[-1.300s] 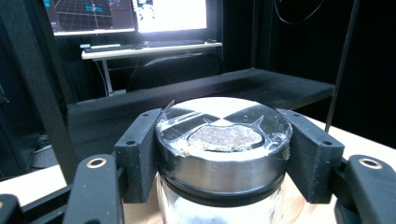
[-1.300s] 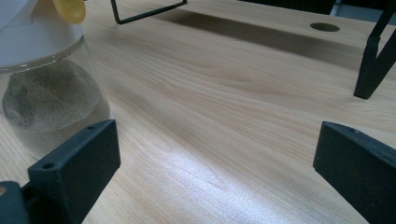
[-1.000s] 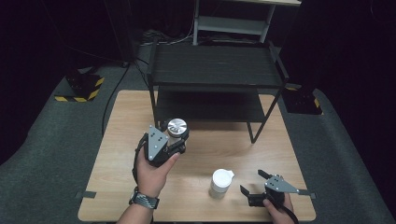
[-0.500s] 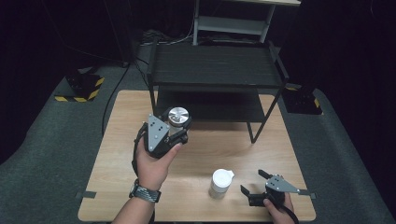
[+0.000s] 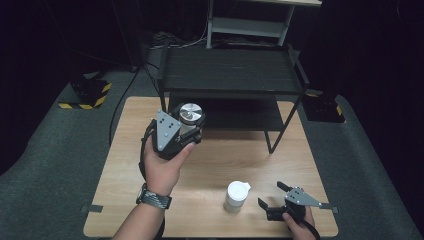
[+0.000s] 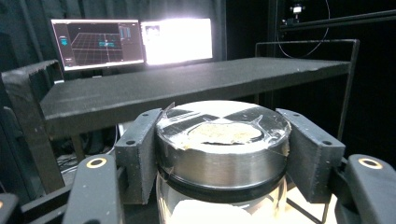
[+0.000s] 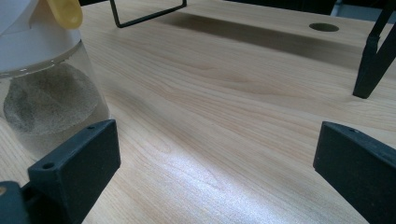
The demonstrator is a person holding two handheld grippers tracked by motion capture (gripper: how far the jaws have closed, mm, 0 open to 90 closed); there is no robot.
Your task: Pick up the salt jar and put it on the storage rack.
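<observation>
High view: no brand, label or legible writing anywhere. The left hand-held gripper (image 5: 187, 131) is held above the light wooden bench (image 5: 220, 160), just in front of the black two-tier metal rack (image 5: 232, 75). Its jaws are clamped on a clear glass jar with a round silver metal lid (image 5: 190, 114). The lid faces up and the jar sits upright. The grey three-cornered plate hides most of the jar body. The left hand (image 5: 162, 165) wears a dark wristwatch (image 5: 155, 197). The right hand-held gripper (image 5: 272, 195) rests low at the bench's near right corner, jaws apart, with nothing between them. A small clear jar with a white cap (image 5: 236, 195) stands on the bench just to that gripper's left, apart from it.

Left gripper view: the silver-lidded jar (image 6: 222, 140) is gripped at lid height by both black jaws, one on each side. The lid top has clear tape or film over it, and a pale patch at centre; no text can be read there. White contents show through the glass below, cut off by the frame edge. Behind the rack shelf (image 6: 187, 88) stand two lit monitors (image 6: 133, 39). One shows a grid graphic, the other is overexposed. On-screen text is too small to read.

Right gripper view: jaws well apart over bare wood grain. The white-capped jar (image 7: 42, 88) stands at the left jaw, holding grey-beige powder. Contact with the jaw cannot be judged. A yellow tab (image 7: 65, 11) sits at the cap, cut off at the top. A rack leg (image 7: 373, 56) stands at far right.
</observation>
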